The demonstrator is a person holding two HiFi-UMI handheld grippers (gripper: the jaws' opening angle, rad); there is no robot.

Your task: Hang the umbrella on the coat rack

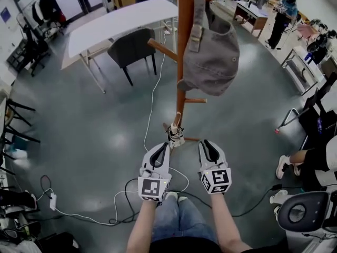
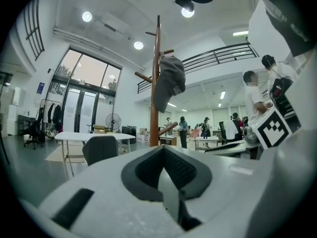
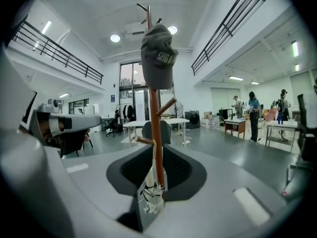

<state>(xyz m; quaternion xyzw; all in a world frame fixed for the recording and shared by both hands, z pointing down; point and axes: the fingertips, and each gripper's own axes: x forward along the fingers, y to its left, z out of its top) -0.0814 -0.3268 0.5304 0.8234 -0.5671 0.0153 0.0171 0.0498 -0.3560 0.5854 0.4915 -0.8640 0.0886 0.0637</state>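
Observation:
The wooden coat rack stands straight ahead of me, with a grey cap hung on an upper peg. A small folded white-and-black umbrella hangs by its strap from a low peg, close against the pole. Neither gripper touches it. My left gripper is just below and left of the umbrella, its jaws together and empty. The right gripper is level with it on the right. In the right gripper view the umbrella shows through a narrow slit between the jaws, well beyond them, with nothing held.
A white table and a dark chair stand behind the rack on the left. White cables trail across the grey floor. At the right are a seated person's legs, an office chair and desks with people standing.

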